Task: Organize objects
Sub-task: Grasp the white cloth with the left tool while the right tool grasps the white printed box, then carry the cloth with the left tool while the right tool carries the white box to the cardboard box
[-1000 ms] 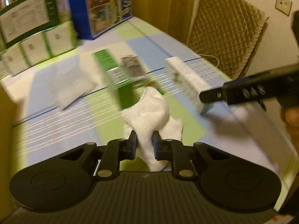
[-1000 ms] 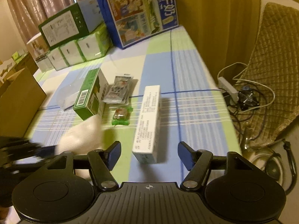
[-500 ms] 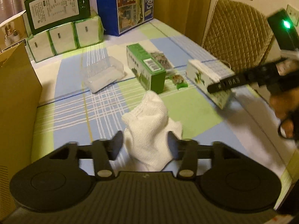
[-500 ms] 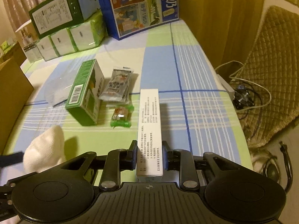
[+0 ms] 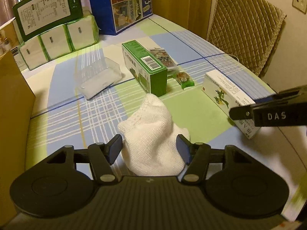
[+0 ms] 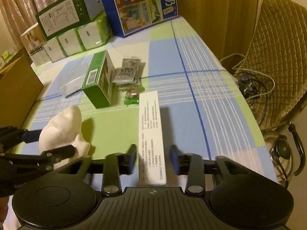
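**Both grippers spread around their objects on the checked tablecloth**

The left gripper (image 5: 149, 147) has its jaws spread wide, one on each side of a white knitted sock (image 5: 151, 138). The sock lies bunched on the green-and-blue checked tablecloth (image 5: 63, 118). Whether the pads touch the fabric cannot be told; a narrow gap shows at the left pad.

The right gripper (image 6: 153, 158) also has its jaws parted. Between them lies the near end of a long white carton (image 6: 151, 134), printed with small text on its top face. The left finger sits just beside the carton wall; the right finger stands clear of it. The carton rests flat on the cloth, pointing away from the camera.

Beyond the sock stands a green box (image 5: 145, 69) with a barcode on its top. Just beside it, toward the carton, lie a silver sachet (image 5: 163, 57) and a small green-wrapped snack (image 5: 185, 78). A clear plastic tray (image 5: 99, 78) lies on the other side of the green box. A brown cardboard box wall (image 5: 13, 105) borders the table on the left. At the far edge are stacked tissue packs (image 5: 57, 38) and a blue milk carton case (image 5: 128, 5).
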A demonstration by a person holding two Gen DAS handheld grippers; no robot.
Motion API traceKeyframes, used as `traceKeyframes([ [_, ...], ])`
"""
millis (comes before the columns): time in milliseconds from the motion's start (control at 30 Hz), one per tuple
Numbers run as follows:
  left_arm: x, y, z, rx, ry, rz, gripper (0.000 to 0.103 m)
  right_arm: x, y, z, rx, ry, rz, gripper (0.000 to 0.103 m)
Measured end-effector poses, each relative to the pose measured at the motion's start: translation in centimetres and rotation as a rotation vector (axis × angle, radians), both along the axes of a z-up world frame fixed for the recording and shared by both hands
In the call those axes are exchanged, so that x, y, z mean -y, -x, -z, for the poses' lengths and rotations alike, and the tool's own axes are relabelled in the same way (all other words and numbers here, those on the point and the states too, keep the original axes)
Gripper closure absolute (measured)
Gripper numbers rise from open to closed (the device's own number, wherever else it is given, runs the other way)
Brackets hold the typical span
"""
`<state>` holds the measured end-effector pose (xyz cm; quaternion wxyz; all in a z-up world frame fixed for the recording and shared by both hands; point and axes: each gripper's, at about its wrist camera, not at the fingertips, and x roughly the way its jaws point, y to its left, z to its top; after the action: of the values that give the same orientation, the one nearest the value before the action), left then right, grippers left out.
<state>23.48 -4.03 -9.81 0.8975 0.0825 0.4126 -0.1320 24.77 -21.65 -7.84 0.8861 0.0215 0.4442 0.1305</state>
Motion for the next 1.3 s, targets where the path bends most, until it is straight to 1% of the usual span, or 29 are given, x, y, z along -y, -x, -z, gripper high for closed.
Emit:
traceKeyframes([
  [33, 0.0, -0.1, 0.1, 0.000, 0.002, 0.000, 0.049, -0.1, -0.1, 0.0, 0.008, 0.004, -0.002, 0.052],
  [67, -0.1, -0.1, 0.1, 0.000, 0.005, 0.000, 0.051, -0.2, -0.2, 0.0, 0.012, 0.009, -0.009, 0.049],
  [133, -0.3, -0.2, 0.2, -0.012, 0.017, 0.002, 0.062, -0.5, -0.5, 0.2, 0.013, 0.017, -0.026, 0.048],
  [167, -0.4, -0.2, 0.2, -0.017, 0.024, 0.001, 0.065, -0.7, -0.7, 0.3, 0.015, 0.022, -0.034, 0.048],
  [233, -0.5, 0.0, -0.1, -0.017, 0.034, 0.002, 0.077, -1.0, -0.9, 0.4, 0.024, 0.035, -0.052, 0.048],
  [300, -0.7, 0.4, -0.6, -0.005, 0.037, -0.008, 0.084, -1.4, -1.0, 0.4, 0.029, 0.044, -0.070, 0.048],
  [400, -0.9, 1.3, -1.4, -0.004, 0.042, -0.039, 0.085, -1.8, -1.1, 0.6, 0.031, 0.055, -0.095, 0.050],
  [467, -1.1, 1.9, -1.8, -0.001, 0.050, -0.050, 0.085, -2.2, -1.5, 0.7, 0.030, 0.068, -0.104, 0.058],
  [500, -1.2, 2.3, -1.9, -0.002, 0.051, -0.057, 0.085, -2.2, -1.7, 0.7, 0.027, 0.067, -0.104, 0.059],
  [600, -1.6, 3.1, -2.1, -0.011, 0.064, -0.077, 0.085, -2.5, -2.5, 1.0, 0.020, 0.085, -0.111, 0.067],
  [667, -1.8, 3.6, -2.1, -0.019, 0.067, -0.086, 0.085, -2.8, -2.9, 1.3, 0.004, 0.110, -0.121, 0.079],
  [733, -2.0, 4.1, -2.1, -0.030, 0.071, -0.097, 0.085, -3.0, -2.9, 1.2, 0.001, 0.134, -0.129, 0.080],
  [867, -2.2, 5.3, -2.8, -0.031, 0.072, -0.103, 0.085, -3.2, -1.4, 0.3, -0.006, 0.128, -0.134, 0.080],
  [967, -2.2, 6.5, -3.7, -0.019, 0.066, -0.098, 0.085, -3.2, 0.7, -1.1, -0.010, 0.075, -0.134, 0.080],
  [1067, -2.4, 7.8, -4.6, -0.011, 0.073, -0.098, 0.085, -3.3, 3.0, -3.0, 0.009, 0.042, -0.120, 0.080],
  [1167, -2.7, 9.2, -5.5, -0.006, 0.083, -0.102, 0.085, -3.7, 5.6, -4.8, 0.035, 0.024, -0.128, 0.080],
  [1300, -3.2, 11.3, -7.1, 0.011, 0.088, -0.102, 0.085, -3.4, 8.8, -6.9, 0.057, 0.002, -0.111, 0.080],
])
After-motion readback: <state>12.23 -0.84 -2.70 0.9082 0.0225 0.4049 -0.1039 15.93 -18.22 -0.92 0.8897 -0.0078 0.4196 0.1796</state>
